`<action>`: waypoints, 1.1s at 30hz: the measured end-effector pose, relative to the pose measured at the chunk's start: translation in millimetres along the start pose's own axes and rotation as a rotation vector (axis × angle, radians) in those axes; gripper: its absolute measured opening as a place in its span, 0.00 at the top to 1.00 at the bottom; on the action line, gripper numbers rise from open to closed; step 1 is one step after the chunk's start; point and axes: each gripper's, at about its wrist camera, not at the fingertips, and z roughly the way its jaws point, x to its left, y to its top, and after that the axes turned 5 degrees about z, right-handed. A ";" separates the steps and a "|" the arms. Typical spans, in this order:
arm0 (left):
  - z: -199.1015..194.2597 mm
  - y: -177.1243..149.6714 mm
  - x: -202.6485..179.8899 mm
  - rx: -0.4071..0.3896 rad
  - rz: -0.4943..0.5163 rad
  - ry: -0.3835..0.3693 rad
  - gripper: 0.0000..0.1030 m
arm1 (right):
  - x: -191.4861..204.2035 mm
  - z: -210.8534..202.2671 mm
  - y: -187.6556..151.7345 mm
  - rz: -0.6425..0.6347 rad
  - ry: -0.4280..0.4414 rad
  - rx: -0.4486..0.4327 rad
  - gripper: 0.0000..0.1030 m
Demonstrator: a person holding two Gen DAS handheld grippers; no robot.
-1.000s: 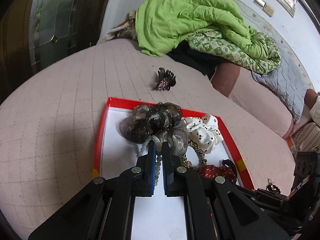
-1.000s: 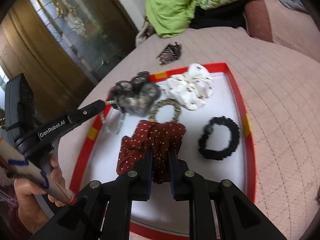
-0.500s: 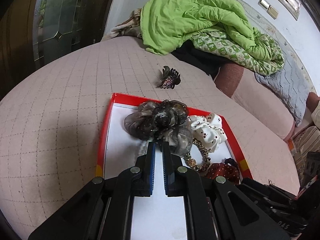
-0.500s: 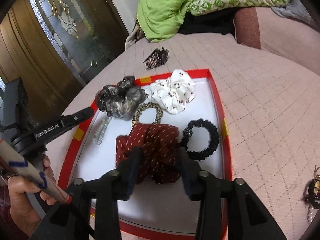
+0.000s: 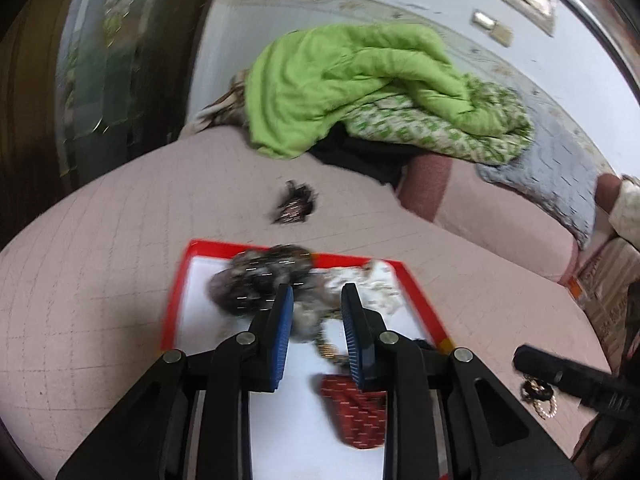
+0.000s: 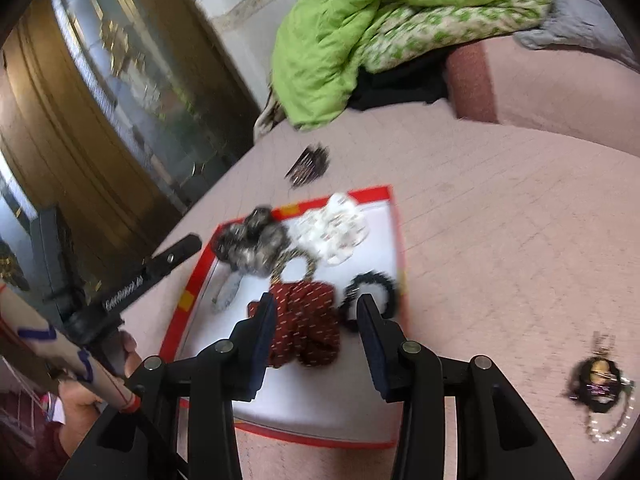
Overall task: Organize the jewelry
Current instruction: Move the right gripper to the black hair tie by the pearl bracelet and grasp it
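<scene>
Pink quilted bed (image 6: 500, 220), red-rimmed tray (image 6: 394, 216) of hair accessories.

Room: green blanket (image 5: 340, 80) heaped at the far end; glazed wooden door (image 6: 100, 100) to the left. Tray holds a grey scrunchie (image 6: 252, 244), white dotted scrunchie (image 6: 336, 232), leopard band (image 6: 292, 264), red dotted scrunchie (image 6: 308, 320), black beaded band (image 6: 372, 292) and pale bead bracelet (image 6: 228, 292). Loose on the bed: dark hair claw (image 6: 308, 164) beyond the tray, jewelry cluster (image 6: 600, 384) to its right. Left gripper (image 5: 316, 304) and right gripper (image 6: 316, 312) both hover over the tray, fingers spread, empty.

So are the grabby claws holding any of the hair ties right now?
No. The left gripper and right gripper are both open above the red tray, with nothing pinched between their fingers.
</scene>
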 end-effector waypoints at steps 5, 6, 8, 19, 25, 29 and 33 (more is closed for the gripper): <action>0.0 -4.0 -45.8 0.002 0.100 -0.082 0.77 | -53.3 -43.3 3.5 0.111 -0.042 -0.053 0.56; 0.0 -6.0 -57.3 0.004 0.121 -0.104 0.77 | -68.8 -53.3 2.3 0.143 -0.058 -0.062 0.56; 0.3 -9.3 -74.0 0.006 0.151 -0.132 0.77 | -105.0 -71.1 -2.6 0.213 -0.101 -0.069 0.56; 10.3 -26.0 -127.4 0.058 0.237 -0.234 0.77 | -208.9 -80.0 -26.7 0.472 -0.190 0.014 0.65; 14.2 -27.2 -126.6 0.074 0.229 -0.235 0.77 | -193.6 -57.6 -28.8 0.355 -0.280 0.108 0.81; 13.5 -26.2 -124.5 0.072 0.220 -0.245 0.77 | -175.4 -64.0 -24.2 0.290 -0.179 0.076 0.99; 13.1 -25.8 -124.0 0.070 0.219 -0.249 0.77 | -146.2 -97.9 -12.1 0.220 0.084 -0.105 0.99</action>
